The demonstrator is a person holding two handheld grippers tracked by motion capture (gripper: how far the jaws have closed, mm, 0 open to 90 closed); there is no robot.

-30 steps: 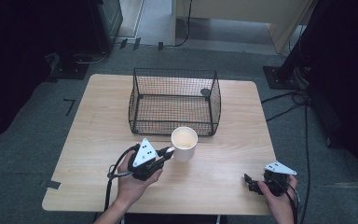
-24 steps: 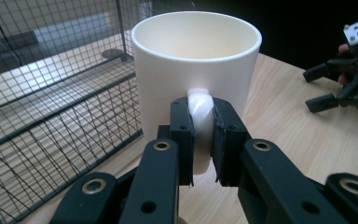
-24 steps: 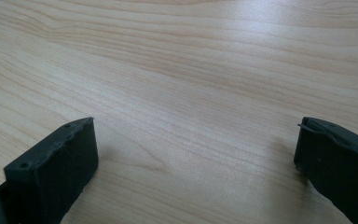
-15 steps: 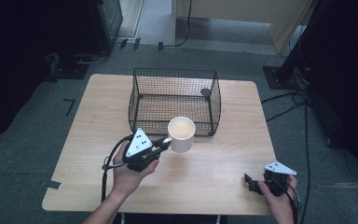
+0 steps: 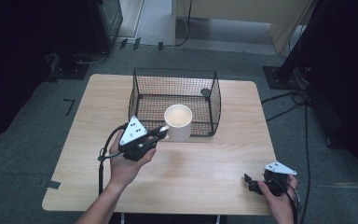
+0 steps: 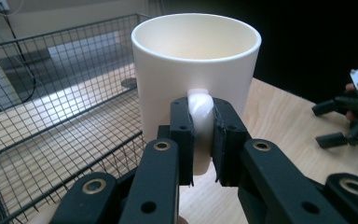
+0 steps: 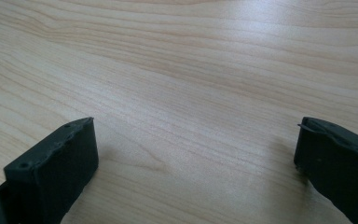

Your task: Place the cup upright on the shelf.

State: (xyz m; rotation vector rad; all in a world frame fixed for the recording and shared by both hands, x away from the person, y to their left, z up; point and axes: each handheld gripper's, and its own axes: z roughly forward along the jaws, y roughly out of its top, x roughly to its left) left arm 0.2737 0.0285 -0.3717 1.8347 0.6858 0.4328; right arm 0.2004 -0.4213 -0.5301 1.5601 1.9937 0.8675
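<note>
A white mug [image 5: 178,122] hangs in the air at the near rim of the black wire basket [image 5: 140,91], held by its handle. My left gripper [image 5: 161,132] is shut on that handle [image 6: 199,105], the jaws pinching it from both sides. The mug [image 6: 196,65] stands upright and looks empty. My right gripper [image 5: 251,183] rests low at the table's near right corner, its jaws spread wide over bare wood [image 7: 191,93] with nothing between them.
The basket [image 6: 51,107] sits at the back middle of the wooden table [image 5: 205,158], with a small dark round object [image 5: 205,92] at its far right corner. Cables and stand bases lie on the grey floor around the table.
My left gripper has lifted the mug off the table and carried it up and toward the basket. The right gripper has stayed where it was.
</note>
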